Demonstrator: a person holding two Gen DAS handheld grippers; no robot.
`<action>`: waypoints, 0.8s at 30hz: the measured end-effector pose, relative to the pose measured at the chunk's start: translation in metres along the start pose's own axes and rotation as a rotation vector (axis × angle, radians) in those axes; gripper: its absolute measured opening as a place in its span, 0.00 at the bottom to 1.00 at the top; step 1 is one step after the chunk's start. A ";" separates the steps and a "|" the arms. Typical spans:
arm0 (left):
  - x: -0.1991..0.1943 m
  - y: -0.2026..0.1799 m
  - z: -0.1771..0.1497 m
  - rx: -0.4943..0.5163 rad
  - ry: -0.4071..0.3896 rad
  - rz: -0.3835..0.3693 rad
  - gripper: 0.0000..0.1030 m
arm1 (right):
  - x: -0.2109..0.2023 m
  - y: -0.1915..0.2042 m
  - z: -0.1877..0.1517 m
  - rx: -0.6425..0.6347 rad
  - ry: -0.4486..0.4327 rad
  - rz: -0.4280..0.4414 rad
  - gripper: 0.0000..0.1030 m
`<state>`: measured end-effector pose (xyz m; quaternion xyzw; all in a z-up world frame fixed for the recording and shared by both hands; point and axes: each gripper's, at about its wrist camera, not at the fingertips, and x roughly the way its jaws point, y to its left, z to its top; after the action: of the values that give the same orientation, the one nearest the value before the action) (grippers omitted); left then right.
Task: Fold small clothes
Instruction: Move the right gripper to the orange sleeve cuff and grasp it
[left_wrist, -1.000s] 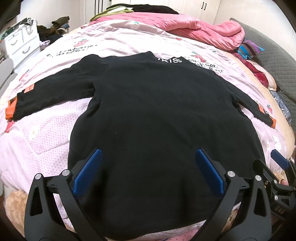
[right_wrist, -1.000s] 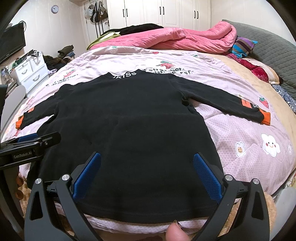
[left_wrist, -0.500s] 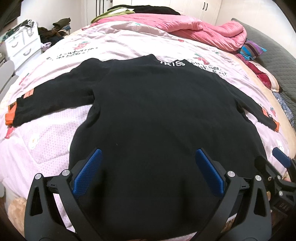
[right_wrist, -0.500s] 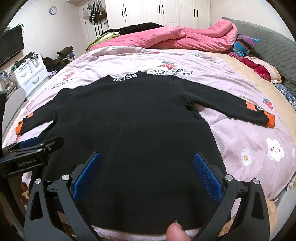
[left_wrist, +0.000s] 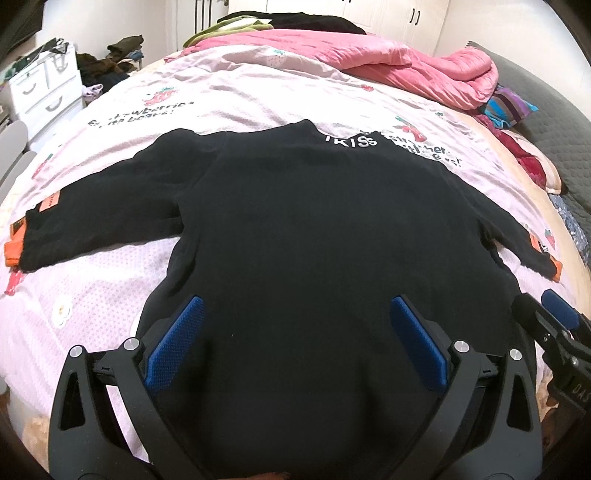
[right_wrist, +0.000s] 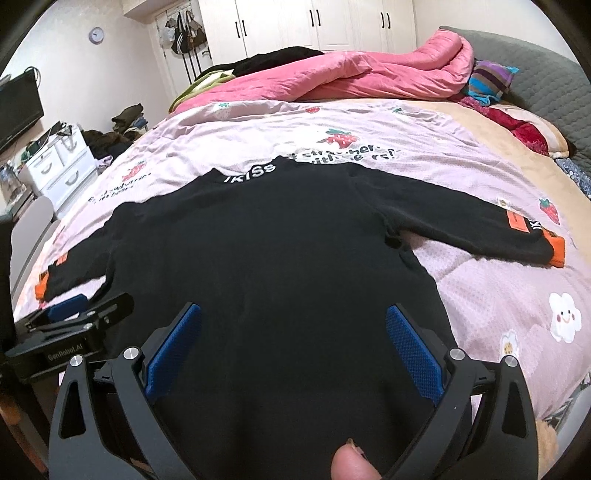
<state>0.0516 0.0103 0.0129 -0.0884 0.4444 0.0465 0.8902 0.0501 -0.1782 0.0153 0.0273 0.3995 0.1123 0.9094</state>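
Left gripper (left_wrist: 295, 343): jaws wide, empty, low over the hem's left half.
Right gripper (right_wrist: 293, 343): jaws wide, empty, over the hem's right half.
Garment: black long-sleeved fleece top with orange cuffs (left_wrist: 314, 229) lies flat on the pink strawberry-print bed quilt (left_wrist: 240, 96), collar far, hem nearest.
Axis: runs straight away from both grippers.
Change: both have moved closer and lower toward the hem.

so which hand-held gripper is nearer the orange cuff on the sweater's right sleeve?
Right. The right hand-held gripper hangs over the hem on that sleeve's side of the black sweater; the orange cuff lies ahead to its right. The left hand-held gripper sits farther across the hem.
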 end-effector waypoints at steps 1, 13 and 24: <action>0.002 -0.001 0.002 0.001 0.001 0.001 0.92 | 0.001 -0.001 0.003 0.003 -0.001 -0.001 0.96; 0.017 -0.007 0.032 0.002 -0.005 0.005 0.92 | 0.019 -0.018 0.045 0.055 -0.024 -0.005 0.96; 0.040 -0.023 0.055 -0.004 0.024 -0.030 0.92 | 0.032 -0.058 0.083 0.150 -0.062 -0.067 0.96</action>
<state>0.1223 -0.0010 0.0161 -0.0976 0.4535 0.0330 0.8853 0.1428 -0.2242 0.0402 0.0856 0.3791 0.0508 0.9200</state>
